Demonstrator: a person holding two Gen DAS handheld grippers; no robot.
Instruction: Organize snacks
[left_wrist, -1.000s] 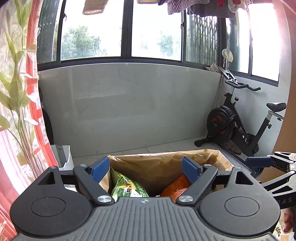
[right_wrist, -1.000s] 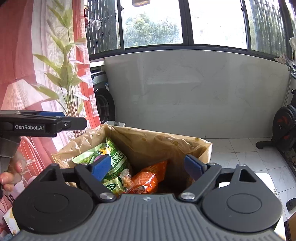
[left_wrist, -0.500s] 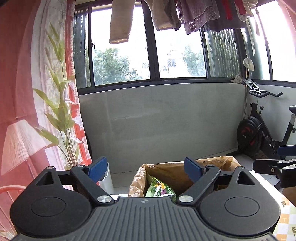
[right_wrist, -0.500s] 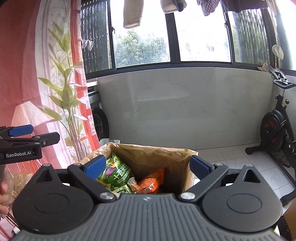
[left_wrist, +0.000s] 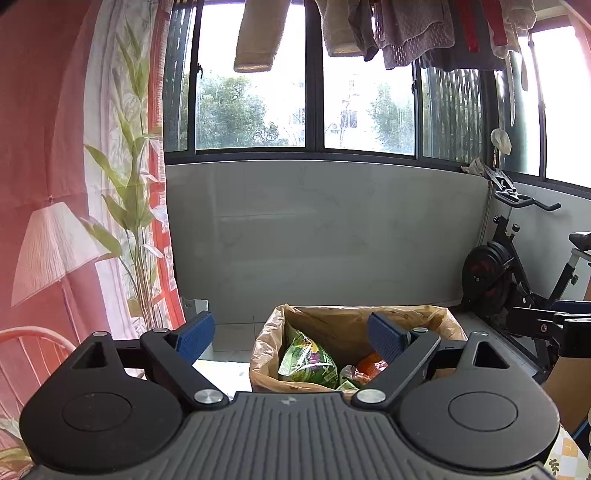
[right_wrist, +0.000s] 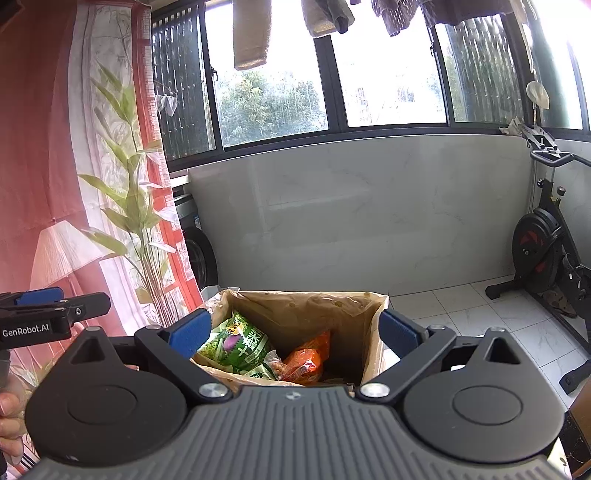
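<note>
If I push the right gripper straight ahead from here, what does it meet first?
Probably the brown paper bag: the open right gripper frames its mouth. Going level, it likely meets the bag's near edge or passes over the green snack pack and orange pack; depth is unclear.

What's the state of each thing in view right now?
Left claw: open, empty.
Right claw: open, empty.
Paper bag: open at the top, upright.
Green snack pack: inside the bag, leaning on its left wall.
Orange snack pack: inside the bag, right of the green one.
</note>
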